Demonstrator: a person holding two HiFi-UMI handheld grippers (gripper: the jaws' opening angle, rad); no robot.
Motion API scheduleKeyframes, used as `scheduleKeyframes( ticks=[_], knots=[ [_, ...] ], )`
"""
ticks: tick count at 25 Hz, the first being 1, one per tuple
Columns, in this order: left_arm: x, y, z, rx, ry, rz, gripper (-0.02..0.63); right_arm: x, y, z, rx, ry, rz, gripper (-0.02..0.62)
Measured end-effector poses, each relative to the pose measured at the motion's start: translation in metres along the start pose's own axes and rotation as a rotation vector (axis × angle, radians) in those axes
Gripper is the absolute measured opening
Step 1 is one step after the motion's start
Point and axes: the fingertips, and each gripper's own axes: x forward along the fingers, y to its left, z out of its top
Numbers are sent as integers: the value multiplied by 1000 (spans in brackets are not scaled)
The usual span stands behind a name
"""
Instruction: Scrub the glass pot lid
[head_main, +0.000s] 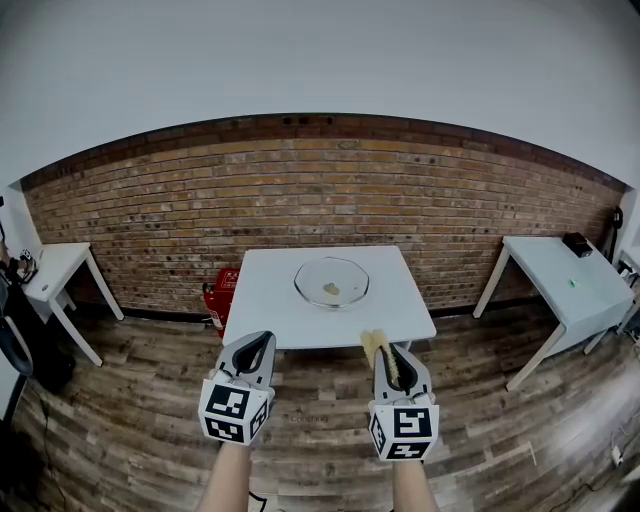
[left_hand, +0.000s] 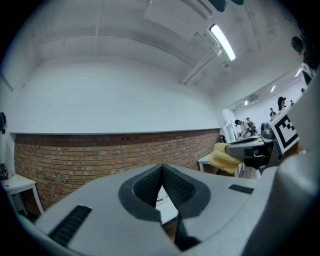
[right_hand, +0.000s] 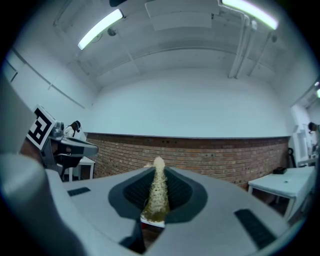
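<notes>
1. Lid (head_main: 332, 282): glass, yellowish smear at centre, lying mid-table (head_main: 270, 310), far side, well apart from both grippers.
2. Left gripper (head_main: 258, 345): near left, jaws closed, empty.
3. Right gripper (head_main: 388, 352): near right, clamped on yellow sponge (head_main: 372, 343).

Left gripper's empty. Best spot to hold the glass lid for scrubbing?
Probably the rim on its left side, coming in low from the near left: the glass lid lies flat on the table, and that leaves its middle clear for the right gripper's scrubber.
</notes>
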Motion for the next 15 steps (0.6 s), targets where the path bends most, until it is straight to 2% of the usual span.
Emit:
scheduleKeyframes(
  ticks=[15],
  knots=[
    [20, -28, -1, 0, 7, 4, 11, -1, -29, -9, -2, 4, 12, 58]
  ],
)
